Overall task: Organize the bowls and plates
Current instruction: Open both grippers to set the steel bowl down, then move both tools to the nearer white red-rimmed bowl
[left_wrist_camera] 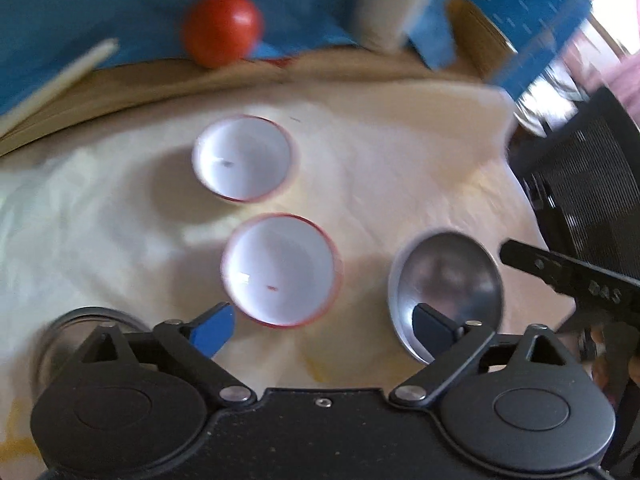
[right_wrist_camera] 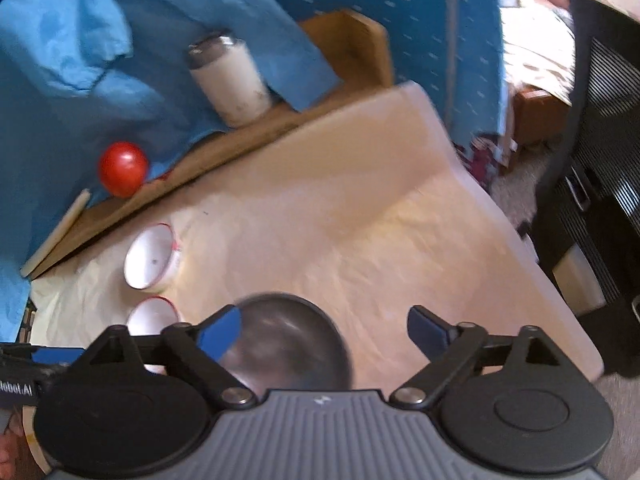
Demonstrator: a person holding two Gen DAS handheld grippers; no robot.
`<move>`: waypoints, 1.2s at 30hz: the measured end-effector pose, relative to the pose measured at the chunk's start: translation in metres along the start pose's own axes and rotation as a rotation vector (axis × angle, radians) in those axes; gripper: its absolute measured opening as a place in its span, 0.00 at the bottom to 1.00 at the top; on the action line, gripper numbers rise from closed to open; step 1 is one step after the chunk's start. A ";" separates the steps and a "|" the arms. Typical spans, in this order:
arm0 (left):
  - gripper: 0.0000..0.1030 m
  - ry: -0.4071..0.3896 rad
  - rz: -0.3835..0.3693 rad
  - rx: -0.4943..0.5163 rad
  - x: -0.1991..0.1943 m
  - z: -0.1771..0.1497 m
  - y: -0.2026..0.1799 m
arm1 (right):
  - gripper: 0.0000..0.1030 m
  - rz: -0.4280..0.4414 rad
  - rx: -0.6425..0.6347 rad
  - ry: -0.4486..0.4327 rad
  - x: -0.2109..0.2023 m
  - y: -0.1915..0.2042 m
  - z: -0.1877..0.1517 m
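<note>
Two white bowls with red rims stand on the cream cloth, a far one (left_wrist_camera: 242, 158) (right_wrist_camera: 150, 258) and a near one (left_wrist_camera: 280, 270) (right_wrist_camera: 152, 318). A steel bowl (left_wrist_camera: 444, 288) (right_wrist_camera: 288, 344) sits to their right. My left gripper (left_wrist_camera: 322, 314) hangs open above the cloth, its blue left finger beside the near white bowl and its right finger over the steel bowl's rim, nothing between them. My right gripper (right_wrist_camera: 325, 314) is open too, with its left finger over the steel bowl and nothing held.
A steel cup (left_wrist_camera: 80, 328) stands at the lower left. On the wooden ledge behind sit a red ball (left_wrist_camera: 222, 30) (right_wrist_camera: 123, 168) and a white canister (left_wrist_camera: 384, 4) (right_wrist_camera: 228, 80), against blue cloth. A black mesh chair (left_wrist_camera: 580, 184) stands past the table's right edge (right_wrist_camera: 520, 248).
</note>
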State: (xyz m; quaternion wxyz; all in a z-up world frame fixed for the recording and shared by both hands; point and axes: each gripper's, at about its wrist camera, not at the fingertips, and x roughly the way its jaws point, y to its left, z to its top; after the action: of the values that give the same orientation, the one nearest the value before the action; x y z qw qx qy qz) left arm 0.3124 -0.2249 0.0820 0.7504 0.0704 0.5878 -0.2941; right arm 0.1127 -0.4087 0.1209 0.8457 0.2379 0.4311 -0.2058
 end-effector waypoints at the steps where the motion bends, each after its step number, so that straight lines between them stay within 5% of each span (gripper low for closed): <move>1: 0.95 -0.010 0.006 -0.024 -0.002 0.002 0.008 | 0.94 0.009 -0.014 -0.002 0.001 0.006 0.002; 12: 0.99 -0.074 0.080 -0.233 -0.002 0.016 0.078 | 1.00 0.079 -0.253 0.057 0.022 0.079 0.020; 27: 0.99 -0.010 0.123 -0.124 0.040 0.015 0.089 | 1.00 0.108 -0.511 0.111 0.070 0.139 0.004; 36: 0.99 0.003 0.147 -0.101 0.051 0.017 0.090 | 0.99 0.070 -0.479 0.200 0.091 0.141 0.003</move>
State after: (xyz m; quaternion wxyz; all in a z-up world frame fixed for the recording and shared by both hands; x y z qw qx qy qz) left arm 0.3806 -0.1770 0.0182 0.7717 0.0761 0.5962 -0.2080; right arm 0.2423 -0.3101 0.0788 0.8378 0.0648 0.5404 -0.0439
